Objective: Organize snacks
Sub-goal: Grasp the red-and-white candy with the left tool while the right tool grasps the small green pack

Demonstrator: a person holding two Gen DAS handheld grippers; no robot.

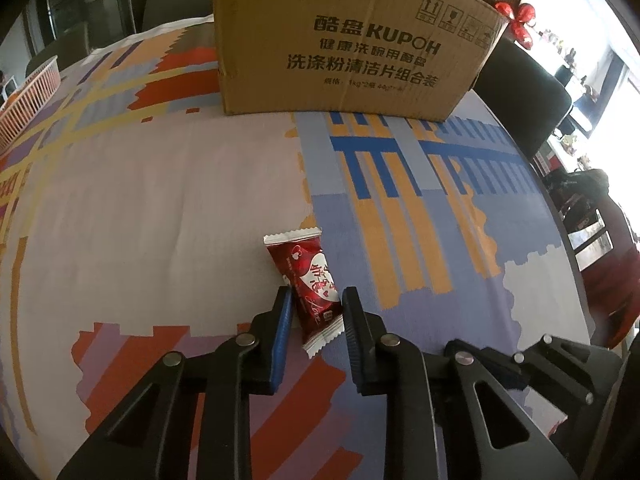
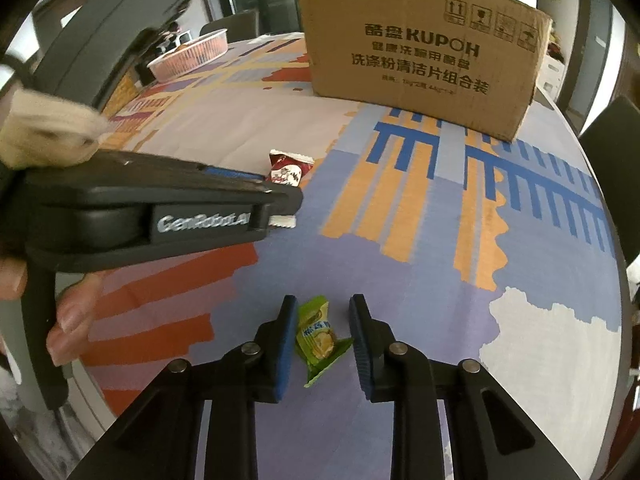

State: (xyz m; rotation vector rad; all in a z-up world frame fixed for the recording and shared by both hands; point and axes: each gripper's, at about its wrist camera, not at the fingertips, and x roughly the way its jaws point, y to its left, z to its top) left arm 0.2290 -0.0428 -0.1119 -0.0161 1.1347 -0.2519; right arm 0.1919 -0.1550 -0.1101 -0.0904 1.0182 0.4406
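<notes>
Your table, w/ its patterned cloth (image 1: 160,200), carries everything. Biggest item on it is the cardboard box (image 1: 344,44), upright at the far side, printed face toward you. Left of the box, near the table edge, sits a pink slatted basket (image 2: 192,56); contents too small to tell.

Your left gripper (image 1: 314,300) is on the near side of the box, well apart from it, low over the cloth. Its fingers are spread w/ the red snack packet (image 1: 308,280) lying flat on the cloth btwn them; the pads sit right at the packet's sides, but can't tell if they press it.

Your right gripper (image 2: 323,312) is nearer you than the left one, also well short of the box. Fingers spread apart, and the green snack packet (image 2: 318,340) lies on the cloth btwn them, closer to the left pad, w/ a clear gap to the right pad.
</notes>
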